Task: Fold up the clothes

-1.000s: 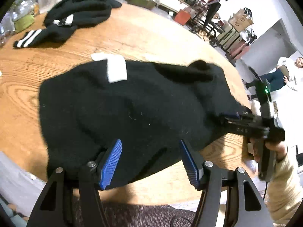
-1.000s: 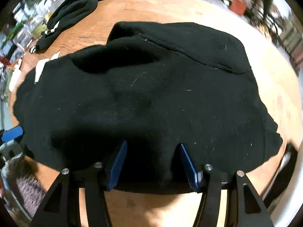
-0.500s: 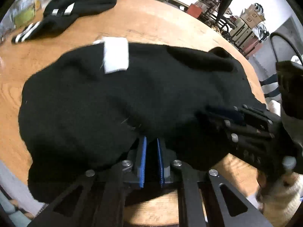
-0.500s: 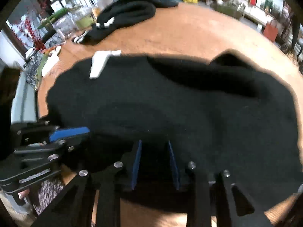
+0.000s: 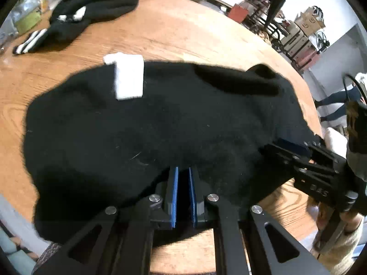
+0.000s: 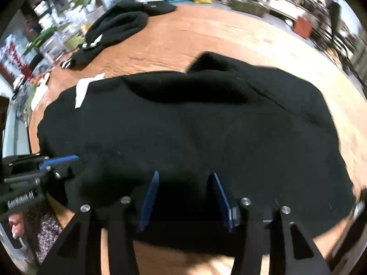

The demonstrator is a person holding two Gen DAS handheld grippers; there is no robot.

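A black sweater (image 5: 160,128) lies spread across the round wooden table (image 5: 188,36), its near hem at the table's edge in front of me. A white label (image 5: 128,78) sits on its far left part, partly over the edge onto the wood.

My left gripper (image 5: 183,194) is pinched narrow on the sweater's near hem; black cloth fills the thin gap between the blue pads (image 5: 174,197). In the right wrist view it shows at the left edge, nose against the fabric.

My right gripper (image 6: 184,197) has its blue pads (image 6: 150,197) set apart, a moderate gap, with the hem lying dark between and under them. Whether they press the cloth I cannot tell; they look spread rather than closed. In the left wrist view this gripper reaches in from the right, its tip at the sweater's right corner, with my sleeve (image 5: 341,236) below it.

A second black garment (image 5: 91,9) with white stripes lies bunched at the far left of the table, well apart from the sweater.
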